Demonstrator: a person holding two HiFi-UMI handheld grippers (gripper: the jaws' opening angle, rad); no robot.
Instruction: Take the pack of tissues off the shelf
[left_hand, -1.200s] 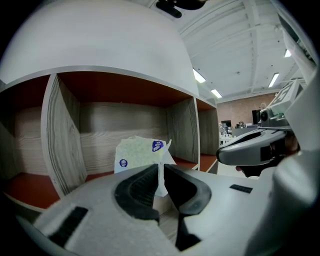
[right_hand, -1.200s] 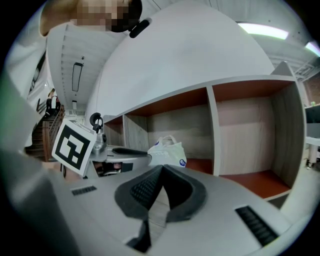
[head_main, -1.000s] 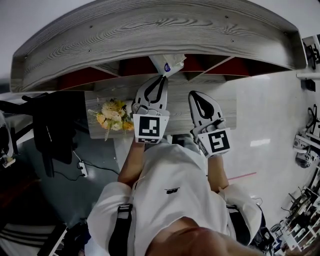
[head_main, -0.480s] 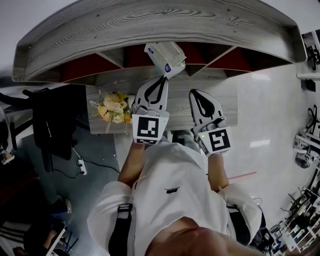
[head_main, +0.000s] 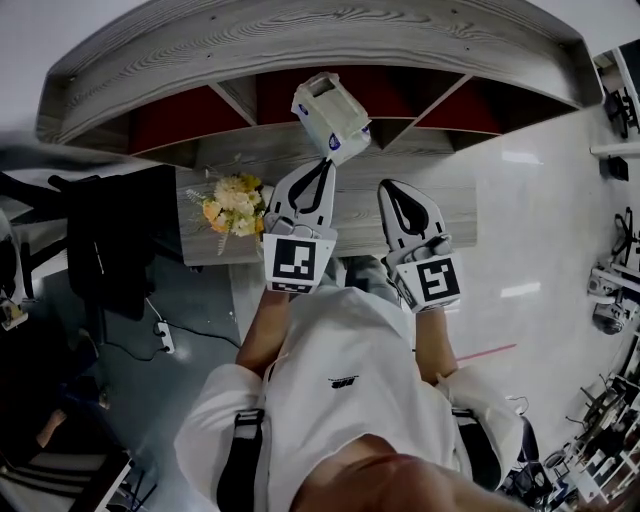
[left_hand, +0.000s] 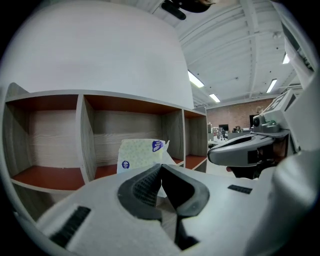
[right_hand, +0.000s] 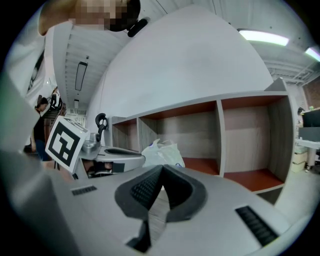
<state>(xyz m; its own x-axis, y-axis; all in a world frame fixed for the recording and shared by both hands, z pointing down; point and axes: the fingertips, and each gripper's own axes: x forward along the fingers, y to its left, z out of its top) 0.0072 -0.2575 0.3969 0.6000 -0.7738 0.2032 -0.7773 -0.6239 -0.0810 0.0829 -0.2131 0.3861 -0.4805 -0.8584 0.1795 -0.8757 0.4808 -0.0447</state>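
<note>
— What hangs before the grey wood-grain shelf (head_main: 300, 40) with red compartments?

— A white plastic pack of tissues (head_main: 330, 113), its lower edge pinched by the white left gripper (head_main: 325, 160). The white right gripper (head_main: 386, 188) is beside it, tips together, empty.

No words or numbers can be read anywhere. The pack of tissues (head_main: 330, 117) carries two round blue labels (left_hand: 158, 145) with white print too small to make out: one near a top corner, the other lower on the front. The cube on my left gripper (head_main: 325, 160) shows a square black-and-white marker (head_main: 292, 259), and the cube on my right gripper (head_main: 391, 188) shows a second marker (head_main: 437, 282) with a different pattern. My white shirt (head_main: 340, 330) bears a small dark logo (head_main: 343, 381), unreadable.
</note>
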